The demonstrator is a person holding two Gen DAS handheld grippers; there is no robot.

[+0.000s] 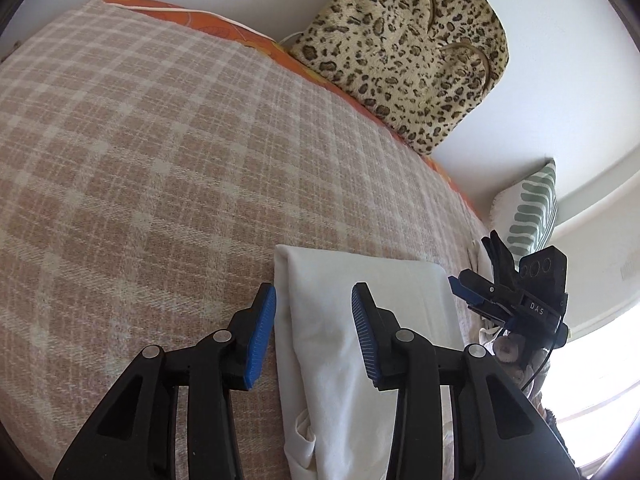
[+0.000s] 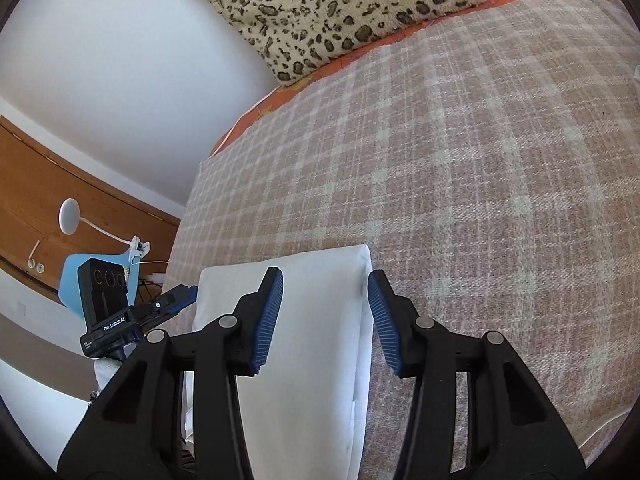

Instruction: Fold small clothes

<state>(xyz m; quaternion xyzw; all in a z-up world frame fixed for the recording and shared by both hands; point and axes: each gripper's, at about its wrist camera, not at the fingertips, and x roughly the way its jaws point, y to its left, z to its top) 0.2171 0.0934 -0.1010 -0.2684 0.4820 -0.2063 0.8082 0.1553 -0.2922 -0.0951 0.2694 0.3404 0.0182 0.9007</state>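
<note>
- Two hand-held grippers hover over a white folded garment [image 1: 360, 320] on a plaid blanket [image 1: 140, 160]; the left gripper [image 1: 314, 336] has its blue pads parted, straddling the cloth's left fold edge and pressing nothing.
- Opposite, the right gripper [image 2: 326, 320] is likewise parted and empty, its pads either side of the garment's [image 2: 312, 320] right fold edge.
- One loose flap near the bottom of the left wrist view looks likely to spring open if either pad drags across it.
- Closing now risks pinching only the top layer, or the blanket [image 2: 480, 200] beneath, undoing the fold.
- Beyond, a leopard-print cushion [image 1: 404, 48] leans on the wall, clear of the work.
</note>
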